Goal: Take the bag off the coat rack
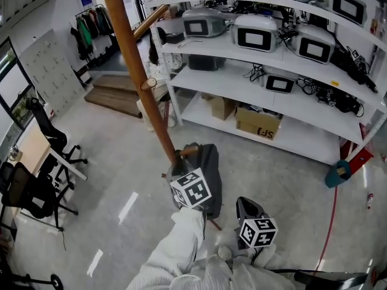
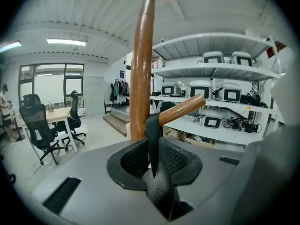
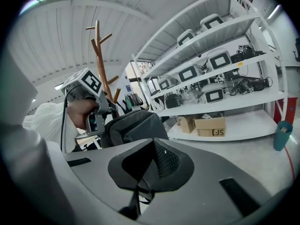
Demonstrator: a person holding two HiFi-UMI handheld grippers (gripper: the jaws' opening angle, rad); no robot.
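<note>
A white metal shelving unit (image 1: 225, 81) carrying grey machines fills the upper right of the head view. A tall brown wooden coat rack (image 1: 134, 65) slants from the top centre down to mid-frame. The dark grey fabric bag (image 1: 209, 165) hangs against its lower part, its black webbing strap (image 2: 152, 130) looped over a wooden peg (image 2: 185, 109). The left gripper (image 2: 152, 161) has its fingers clamped on that strap. The right gripper (image 3: 151, 165), at lower centre, holds its fingers apart and empty.

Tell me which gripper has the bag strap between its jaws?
The left gripper: the black strap off the peg runs between its jaws. The right gripper is apart.
</note>
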